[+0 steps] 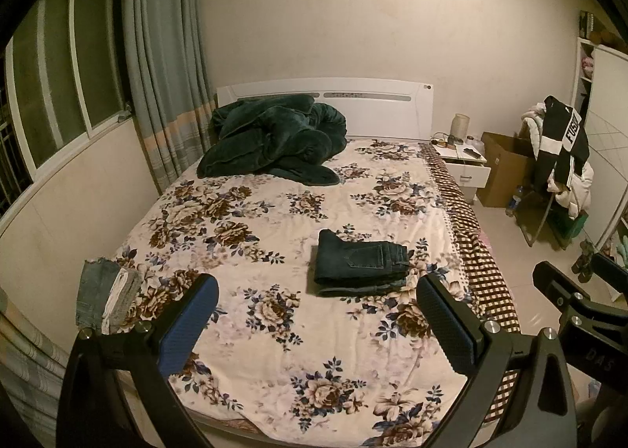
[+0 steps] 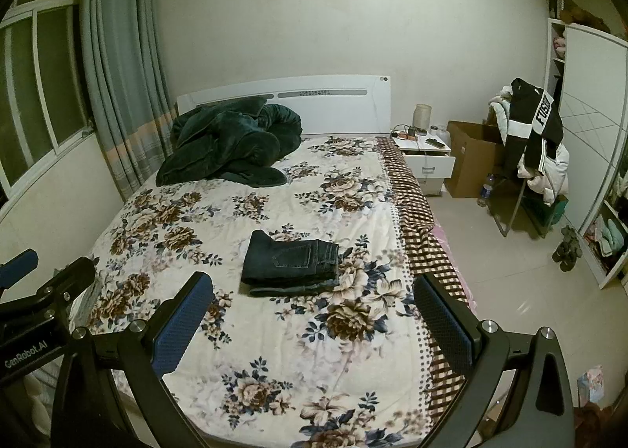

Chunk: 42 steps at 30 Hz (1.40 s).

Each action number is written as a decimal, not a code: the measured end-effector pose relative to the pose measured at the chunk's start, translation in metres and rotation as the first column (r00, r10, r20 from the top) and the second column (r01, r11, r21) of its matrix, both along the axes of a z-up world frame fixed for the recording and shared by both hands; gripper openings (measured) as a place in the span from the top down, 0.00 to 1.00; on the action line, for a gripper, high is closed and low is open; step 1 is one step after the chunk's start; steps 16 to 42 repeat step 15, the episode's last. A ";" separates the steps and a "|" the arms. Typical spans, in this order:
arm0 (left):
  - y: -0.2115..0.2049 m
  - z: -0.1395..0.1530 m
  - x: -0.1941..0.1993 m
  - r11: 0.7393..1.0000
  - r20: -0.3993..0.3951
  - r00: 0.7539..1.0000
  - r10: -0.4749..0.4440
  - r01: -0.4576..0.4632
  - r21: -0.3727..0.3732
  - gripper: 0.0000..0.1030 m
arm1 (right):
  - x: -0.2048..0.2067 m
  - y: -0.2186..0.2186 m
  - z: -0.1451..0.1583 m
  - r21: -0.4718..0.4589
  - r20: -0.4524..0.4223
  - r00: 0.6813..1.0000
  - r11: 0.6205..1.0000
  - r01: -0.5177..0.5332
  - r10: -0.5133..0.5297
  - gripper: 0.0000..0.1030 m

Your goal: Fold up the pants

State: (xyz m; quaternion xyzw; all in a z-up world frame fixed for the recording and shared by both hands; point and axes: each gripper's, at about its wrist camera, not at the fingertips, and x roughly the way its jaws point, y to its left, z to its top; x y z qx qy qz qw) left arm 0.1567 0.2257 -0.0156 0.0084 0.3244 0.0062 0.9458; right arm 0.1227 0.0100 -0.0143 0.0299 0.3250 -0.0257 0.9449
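Dark blue jeans (image 1: 359,263) lie folded into a compact stack on the floral bedspread (image 1: 274,220), right of the bed's middle; they also show in the right wrist view (image 2: 292,261). My left gripper (image 1: 318,283) is open and empty, held above the near part of the bed, well short of the jeans. My right gripper (image 2: 314,279) is open and empty too, at about the same height and distance. Each gripper appears at the edge of the other's view: the right one (image 1: 581,291), the left one (image 2: 39,279).
A dark green blanket (image 1: 274,138) is heaped by the white headboard. Folded light denim and grey clothes (image 1: 106,295) sit at the bed's left edge. A nightstand (image 2: 426,153), a cardboard box (image 2: 473,157) and a chair draped with clothes (image 2: 530,142) stand right of the bed.
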 end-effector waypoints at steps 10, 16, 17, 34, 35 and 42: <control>0.000 0.000 0.001 1.000 0.003 1.000 -0.004 0.004 0.002 0.00 | 0.000 0.000 -0.001 0.000 0.002 1.000 1.000 0.001 -0.001 0.00; 0.011 0.001 0.003 1.000 0.016 1.000 -0.007 0.007 0.002 0.00 | -0.001 0.001 -0.001 -0.001 0.002 1.000 1.000 0.001 -0.001 0.00; 0.011 0.001 0.003 1.000 0.016 1.000 -0.007 0.007 0.002 0.00 | -0.001 0.001 -0.001 -0.001 0.002 1.000 1.000 0.001 -0.001 0.00; 0.011 0.001 0.003 1.000 0.016 1.000 -0.007 0.007 0.002 0.00 | -0.001 0.001 -0.001 -0.001 0.002 1.000 1.000 0.001 -0.001 0.00; 0.011 0.001 0.003 1.000 0.016 1.000 -0.007 0.007 0.002 0.00 | -0.001 0.001 -0.001 -0.001 0.002 1.000 1.000 0.001 -0.001 0.00; 0.011 0.001 0.003 1.000 0.016 1.000 -0.007 0.007 0.002 0.00 | -0.001 0.001 -0.001 -0.001 0.002 1.000 1.000 0.001 -0.001 0.00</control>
